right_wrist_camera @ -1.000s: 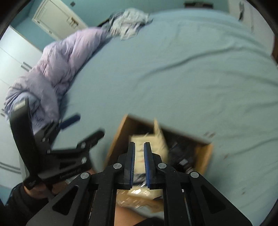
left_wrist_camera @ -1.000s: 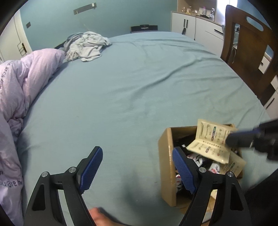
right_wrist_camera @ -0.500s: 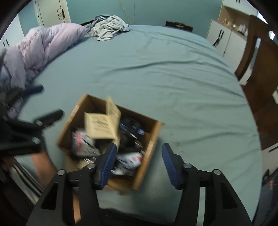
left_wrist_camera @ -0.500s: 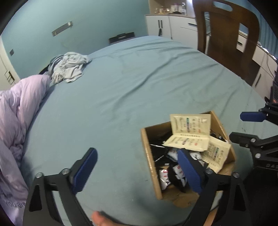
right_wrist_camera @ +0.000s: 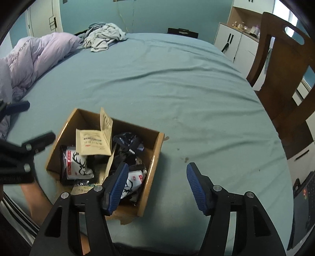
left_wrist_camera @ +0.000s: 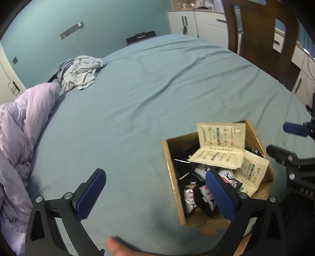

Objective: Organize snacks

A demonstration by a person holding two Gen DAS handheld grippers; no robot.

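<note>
This was a bedroom in a home; a wide bed w/ a teal fitted sheet [right_wrist_camera: 177, 82] filled most of both views; a lilac duvet [right_wrist_camera: 37, 55] lay bunched along its left side, w/ crumpled grey clothes [right_wrist_camera: 104, 37] near the far edge; teal walls behind; white cabinets [right_wrist_camera: 234, 43] w/ small bottles on top stood at the right, beside a dark wooden chair [right_wrist_camera: 283, 78]; a white door [right_wrist_camera: 44, 17] at far left.
</note>
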